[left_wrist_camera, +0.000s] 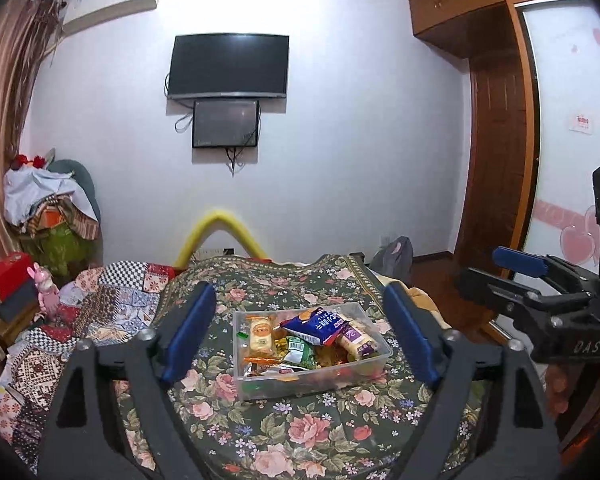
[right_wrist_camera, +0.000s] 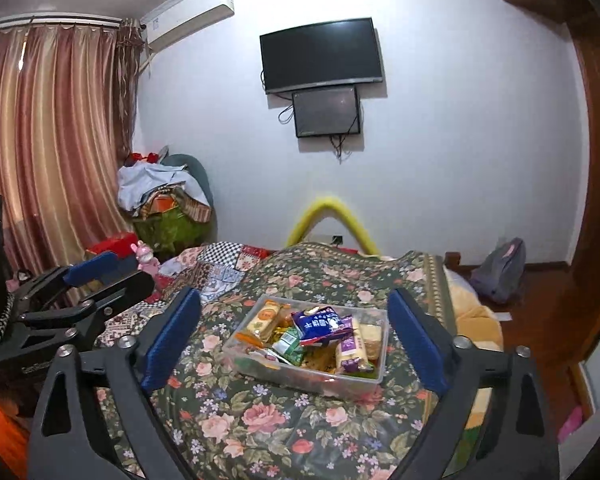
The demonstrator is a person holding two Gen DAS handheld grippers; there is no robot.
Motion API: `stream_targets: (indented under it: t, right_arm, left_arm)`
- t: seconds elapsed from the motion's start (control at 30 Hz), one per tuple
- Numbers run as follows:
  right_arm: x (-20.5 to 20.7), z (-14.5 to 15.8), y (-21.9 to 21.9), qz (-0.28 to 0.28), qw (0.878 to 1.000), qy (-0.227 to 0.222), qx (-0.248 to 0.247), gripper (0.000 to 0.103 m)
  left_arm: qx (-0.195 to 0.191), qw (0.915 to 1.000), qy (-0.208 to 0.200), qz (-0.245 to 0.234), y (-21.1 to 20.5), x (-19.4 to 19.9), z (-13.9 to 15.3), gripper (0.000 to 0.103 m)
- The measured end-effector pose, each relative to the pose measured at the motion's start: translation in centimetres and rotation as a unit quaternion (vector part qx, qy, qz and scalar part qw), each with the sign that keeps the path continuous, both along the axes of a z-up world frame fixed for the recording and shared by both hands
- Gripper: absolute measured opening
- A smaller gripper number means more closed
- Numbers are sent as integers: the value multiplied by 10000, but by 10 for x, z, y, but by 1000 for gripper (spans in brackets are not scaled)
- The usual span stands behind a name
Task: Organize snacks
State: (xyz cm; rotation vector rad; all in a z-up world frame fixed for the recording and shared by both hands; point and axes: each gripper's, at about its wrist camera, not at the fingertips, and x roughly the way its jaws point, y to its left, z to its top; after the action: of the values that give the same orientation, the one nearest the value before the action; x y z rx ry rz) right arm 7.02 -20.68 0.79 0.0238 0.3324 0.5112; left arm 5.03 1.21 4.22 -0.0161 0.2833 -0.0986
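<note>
Snacks (left_wrist_camera: 316, 326) are lying heaped in a clear plastic tub (left_wrist_camera: 374, 364) at lower centre, on the floral bedspread (left_wrist_camera: 283, 432). Wrappers look light, crinkly and slippery, so pinching an edge seems safest. Left gripper (left_wrist_camera: 295, 332) and right gripper (right_wrist_camera: 295, 338) are both gaping wide, holding nothing.

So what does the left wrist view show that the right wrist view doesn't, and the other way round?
Only the left wrist view shows the wardrobe door with pink hearts, and the right tool from the side. Only the right wrist view shows the full curtain, the air conditioner, and the left tool from the side. Both show the clear box of snacks on the floral blanket, the TV, the smaller screen below it, and open tools holding nothing.
</note>
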Motion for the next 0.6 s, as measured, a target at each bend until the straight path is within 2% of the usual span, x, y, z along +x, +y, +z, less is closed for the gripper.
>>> stream_targets:
  t: [0.07, 0.3, 0.6]
  right_arm:
    - [-6, -3, 0, -120, 9999, -91, -31, 103]
    - [-9, -9, -5, -246, 9997, -41, 13, 103]
    - [-22, -13, -7, -320, 9995, -15, 38, 103]
  left_arm:
    - [8, 10000, -36, 12, -1, -5, -1, 93]
    - [-9, 9999, -122, 79, 1, -18, -2, 99]
    - [56, 9998, -151, 116, -1, -23, -7, 100]
